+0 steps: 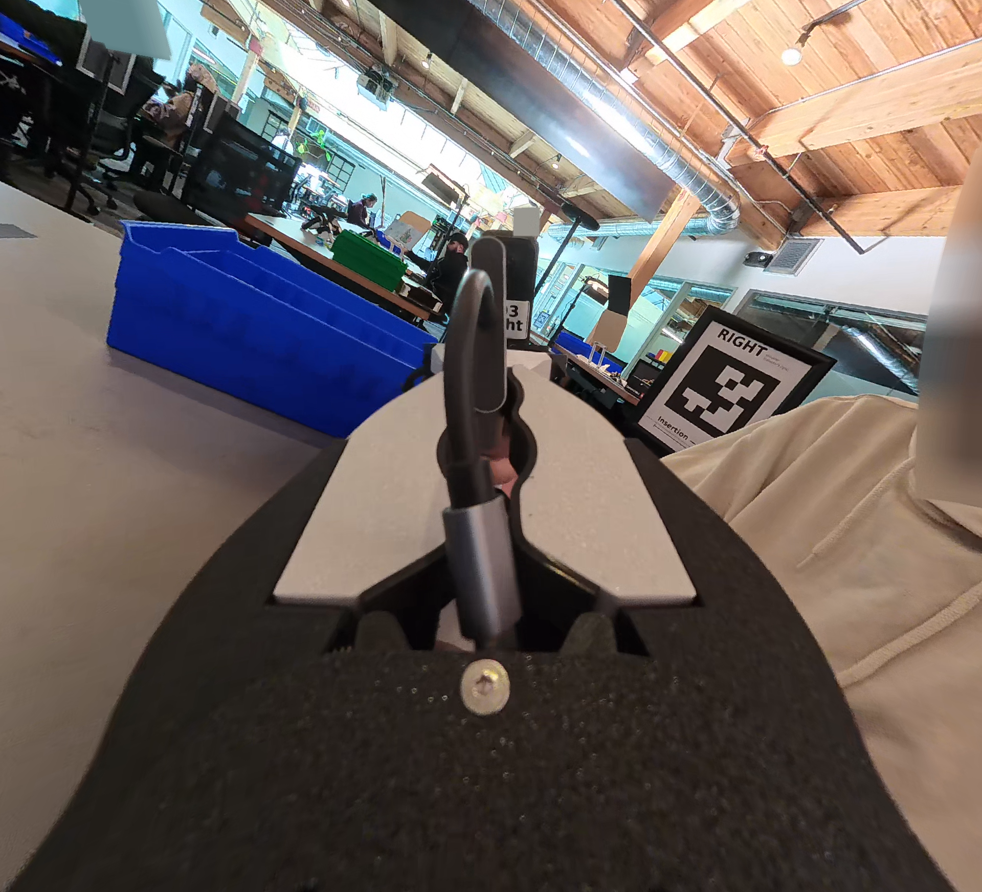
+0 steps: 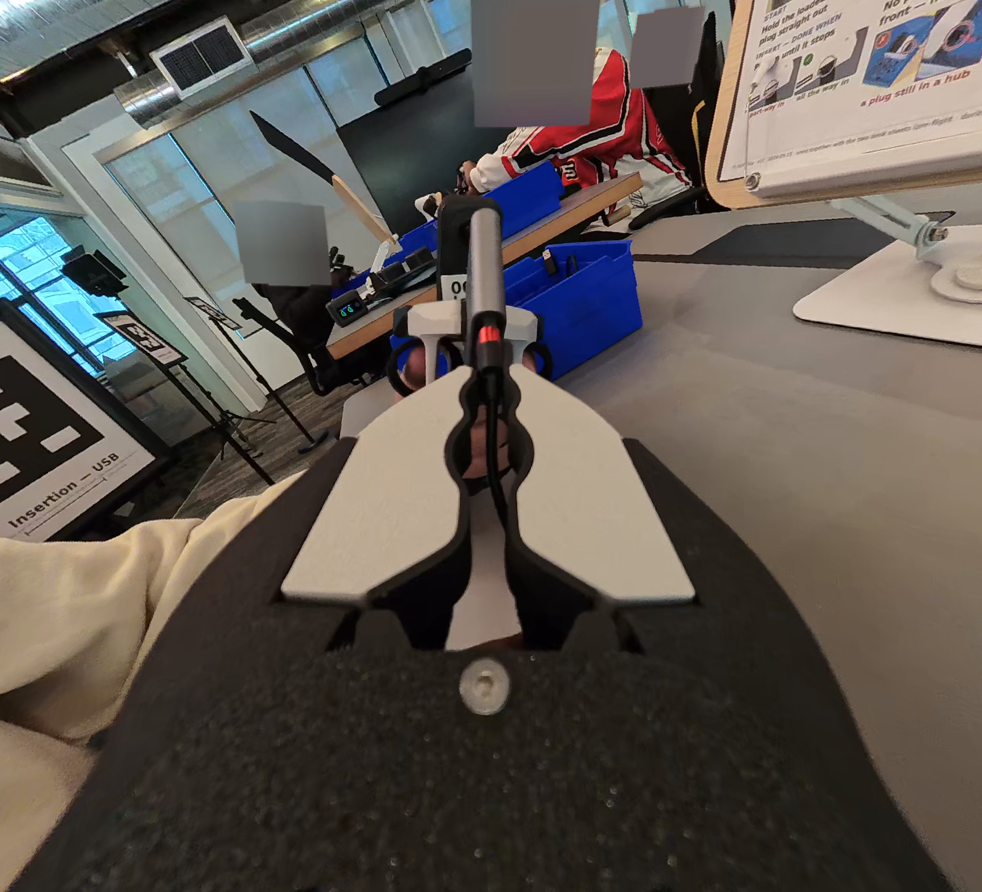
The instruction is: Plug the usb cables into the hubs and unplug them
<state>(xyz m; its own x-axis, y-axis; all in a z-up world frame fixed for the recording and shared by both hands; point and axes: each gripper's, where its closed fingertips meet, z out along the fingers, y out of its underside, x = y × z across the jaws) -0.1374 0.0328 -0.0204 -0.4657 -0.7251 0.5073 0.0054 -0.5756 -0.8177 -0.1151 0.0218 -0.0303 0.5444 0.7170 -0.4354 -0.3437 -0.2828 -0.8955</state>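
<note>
Hub stands tall, squeezed in the left hand-held gripper.
Right hand-held gripper pinches the black cable; blue bin sits behind.

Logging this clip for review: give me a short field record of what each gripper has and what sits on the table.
left gripper: closed on a grey USB hub, its own short cable looping back to a silver plug
right gripper: closed on a black cable plug with a red ring, at the hub's end
table: blue bin; monitor stand base
</note>
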